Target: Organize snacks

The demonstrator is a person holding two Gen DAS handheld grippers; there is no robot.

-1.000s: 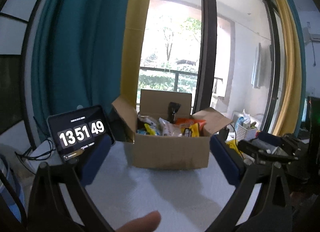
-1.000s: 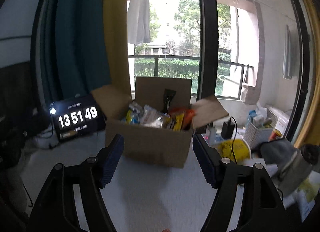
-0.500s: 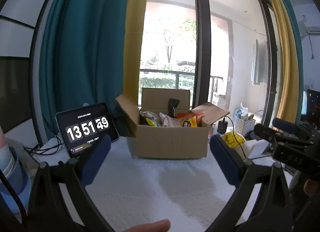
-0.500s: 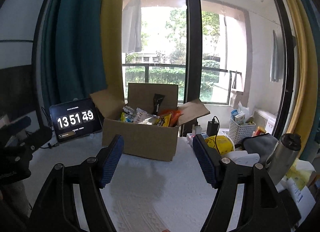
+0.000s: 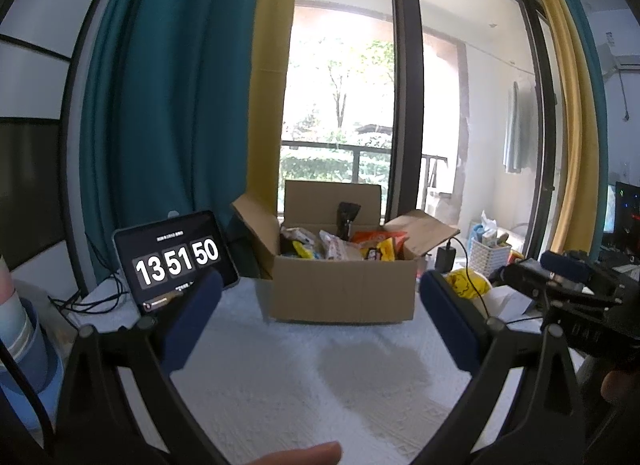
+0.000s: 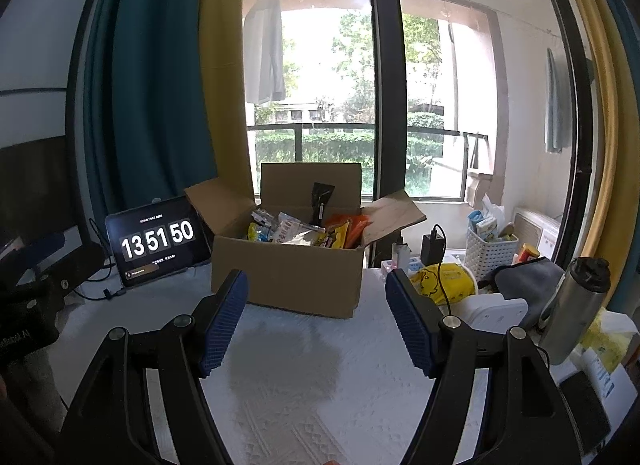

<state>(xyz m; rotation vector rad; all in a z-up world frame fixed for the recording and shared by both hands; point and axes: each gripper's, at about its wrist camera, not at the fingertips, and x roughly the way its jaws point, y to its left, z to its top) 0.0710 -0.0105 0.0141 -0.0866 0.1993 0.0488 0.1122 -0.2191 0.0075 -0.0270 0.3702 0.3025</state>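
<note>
Brown cardboard is the main thing ahead of me: an open cardboard box (image 5: 340, 289) stands on the white tablecloth (image 5: 280, 377), its flaps splayed outward and its back flap standing upright. Inside it I see the snacks (image 5: 344, 245) heaped together, with yellow, orange and white packets showing above the rim and one dark packet (image 6: 321, 203) poking up against the back flap. My left gripper (image 5: 318, 297) hovers above the cloth with its blue pads spread wide and nothing between them; the box sits beyond the fingertips, apart from them. My right gripper (image 6: 316, 297) is likewise released, its ribbed blue pads well apart and empty, pointing at the same box from a little further right. To the left of the box a tablet (image 6: 158, 241) leans back, showing clock digits, with cables trailing beside it. On the right of the box I make out a black charger (image 6: 433, 247), a yellow pouch (image 6: 444, 281), a white slatted basket (image 6: 490, 255) full of small items and a steel flask (image 6: 576, 305). A fingertip (image 5: 296, 455) shows at the bottom edge of the left wrist view. Behind everything hang teal and yellow curtains (image 5: 168, 105) beside a tall window.
</note>
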